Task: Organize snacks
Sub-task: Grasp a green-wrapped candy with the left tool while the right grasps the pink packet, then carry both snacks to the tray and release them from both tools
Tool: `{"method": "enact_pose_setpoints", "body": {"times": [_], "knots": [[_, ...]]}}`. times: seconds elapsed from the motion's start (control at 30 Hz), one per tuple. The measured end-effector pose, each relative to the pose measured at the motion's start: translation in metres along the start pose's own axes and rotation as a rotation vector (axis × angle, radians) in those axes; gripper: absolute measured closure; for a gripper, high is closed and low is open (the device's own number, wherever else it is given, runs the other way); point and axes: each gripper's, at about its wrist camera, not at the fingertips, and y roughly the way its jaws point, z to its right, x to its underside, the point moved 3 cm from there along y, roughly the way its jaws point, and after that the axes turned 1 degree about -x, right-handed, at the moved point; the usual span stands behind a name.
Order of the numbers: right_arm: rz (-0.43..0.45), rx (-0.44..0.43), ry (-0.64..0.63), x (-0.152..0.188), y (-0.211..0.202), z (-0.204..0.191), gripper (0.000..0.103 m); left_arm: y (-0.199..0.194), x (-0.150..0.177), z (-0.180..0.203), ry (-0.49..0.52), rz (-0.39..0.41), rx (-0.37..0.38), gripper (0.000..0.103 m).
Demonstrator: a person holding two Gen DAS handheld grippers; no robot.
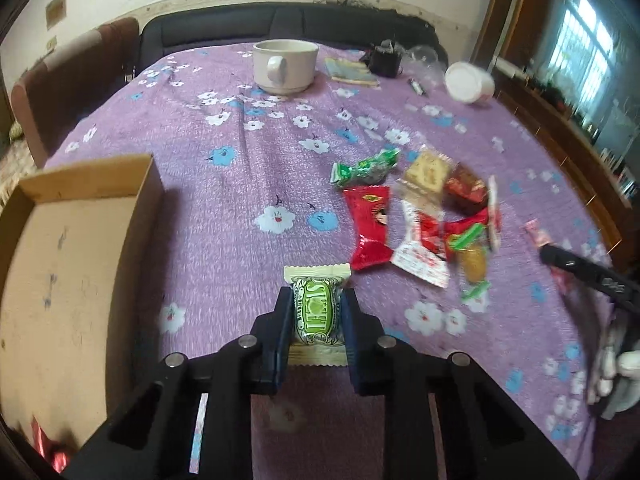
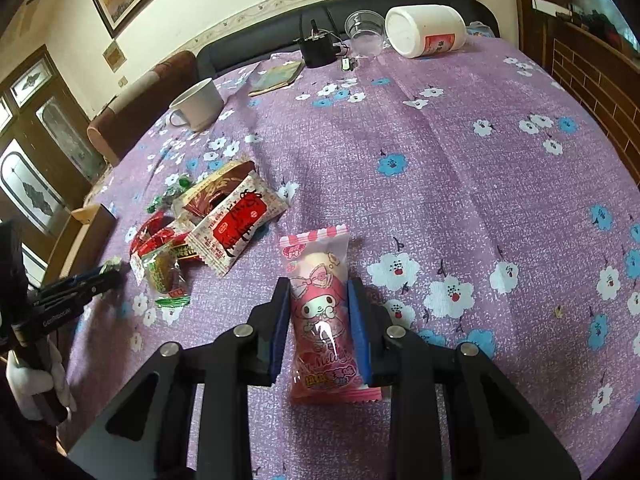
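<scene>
Pinching a cream-and-green crinkly foil sweet packet (image 1: 318, 312) across its padded middle, the left gripper (image 1: 316, 312) holds it above the purple cloth; the right gripper (image 2: 320, 312) likewise clamps a light, slippery pink plastic packet (image 2: 322, 312).

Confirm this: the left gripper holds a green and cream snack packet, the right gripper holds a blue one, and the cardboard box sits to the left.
Not quite. The right gripper holds a pink packet, not blue, as the right wrist view shows. The left gripper does hold the green and cream snack packet, and the cardboard box sits left.
</scene>
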Motion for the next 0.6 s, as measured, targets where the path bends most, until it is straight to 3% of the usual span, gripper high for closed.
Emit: {"method": "enact_pose_setpoints", "body": {"times": [0.2, 0.3, 0.5, 0.6], "knots": [[0.034, -0.075, 0.071, -0.001, -0.007, 0.008, 0.074, -0.07, 0.016, -0.031, -0.12, 0.113, 0.124, 0.081], [0.066, -0.085, 0.072, -0.001, -0.014, 0.005, 0.074, -0.1, 0.022, -0.059, -0.173, 0.158, 0.127, 0.08], [0.075, -0.19, 0.101, 0.005, -0.034, -0.023, 0.074, -0.134, 0.032, -0.148, -0.253, 0.182, -0.03, 0.081], [0.047, -0.276, 0.069, 0.004, -0.041, -0.063, 0.074, -0.132, 0.037, -0.184, -0.287, 0.16, -0.089, 0.081]]}}
